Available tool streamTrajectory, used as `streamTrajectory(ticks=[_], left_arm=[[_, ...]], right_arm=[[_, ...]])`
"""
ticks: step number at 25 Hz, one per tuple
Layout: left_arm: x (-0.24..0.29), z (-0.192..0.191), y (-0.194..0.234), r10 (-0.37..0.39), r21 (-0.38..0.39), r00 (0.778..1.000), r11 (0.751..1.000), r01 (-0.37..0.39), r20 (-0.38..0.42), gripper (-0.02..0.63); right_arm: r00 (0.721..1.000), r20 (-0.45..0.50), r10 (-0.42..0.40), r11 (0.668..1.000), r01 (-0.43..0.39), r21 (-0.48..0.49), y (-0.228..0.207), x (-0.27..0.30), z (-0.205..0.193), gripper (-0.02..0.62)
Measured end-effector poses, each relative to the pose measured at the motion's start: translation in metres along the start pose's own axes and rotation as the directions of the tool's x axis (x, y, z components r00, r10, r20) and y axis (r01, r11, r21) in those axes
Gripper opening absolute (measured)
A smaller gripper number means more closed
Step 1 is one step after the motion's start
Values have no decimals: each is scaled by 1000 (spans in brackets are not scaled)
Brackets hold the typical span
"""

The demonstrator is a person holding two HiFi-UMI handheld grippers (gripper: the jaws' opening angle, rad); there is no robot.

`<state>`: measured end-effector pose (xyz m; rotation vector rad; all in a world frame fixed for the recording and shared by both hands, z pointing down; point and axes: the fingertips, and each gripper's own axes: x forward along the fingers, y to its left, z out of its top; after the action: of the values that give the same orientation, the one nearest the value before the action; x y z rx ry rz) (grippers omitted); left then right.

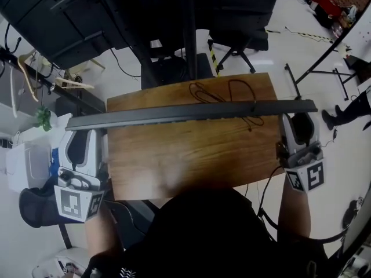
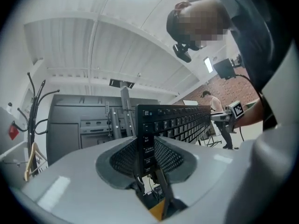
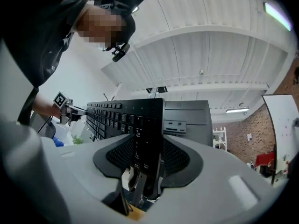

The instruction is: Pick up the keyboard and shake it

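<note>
A long black keyboard (image 1: 191,113) hangs in the air above the wooden table (image 1: 191,155), seen edge-on in the head view. My left gripper (image 1: 87,133) is shut on its left end and my right gripper (image 1: 298,120) is shut on its right end. In the left gripper view the keyboard (image 2: 175,122) stands on edge between the dark pads (image 2: 121,157), keys facing right. From the right gripper view, the keyboard (image 3: 124,118) is likewise clamped between the pads (image 3: 175,155). Its thin cable (image 1: 232,97) trails over the table's far part.
A black office chair (image 1: 237,36) and a dark desk frame (image 1: 174,22) stand beyond the table. White boxes (image 1: 29,161) and a coat rack (image 1: 29,74) are at the left. A person's legs (image 1: 348,112) show at the right edge.
</note>
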<state>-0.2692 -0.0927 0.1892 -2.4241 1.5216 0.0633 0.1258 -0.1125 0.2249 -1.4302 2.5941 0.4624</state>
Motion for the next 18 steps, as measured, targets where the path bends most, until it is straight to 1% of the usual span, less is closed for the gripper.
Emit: streamTrajectory(ticks=[1, 3, 8, 10, 13, 18], left_arm=[[0, 4, 0, 5, 6, 1000, 1000, -5, 10, 100], [1, 4, 1, 19, 6, 1000, 1000, -19, 4, 100], [4, -5, -1, 10, -4, 1000, 1000, -10, -8, 100], [5, -11, 0, 17, -17, 999, 1000, -17, -32, 100], [9, -22, -1, -6, -36, 999, 999, 4, -54, 100], [10, -56, -3, -18, -84, 991, 996, 7, -133, 100]], right_arm=[[1000, 7, 0, 1000, 0, -5, -1, 0, 2, 181], [1000, 2, 1, 1000, -1, 0, -2, 0, 2, 181], [1000, -21, 5, 1000, -5, 27, -5, 0, -8, 181], [999, -34, 11, 999, -10, 38, -5, 1, -13, 181], [997, -69, 20, 999, -17, 49, -5, 4, -24, 181], [988, -152, 34, 996, -22, 83, 0, 4, -59, 181]])
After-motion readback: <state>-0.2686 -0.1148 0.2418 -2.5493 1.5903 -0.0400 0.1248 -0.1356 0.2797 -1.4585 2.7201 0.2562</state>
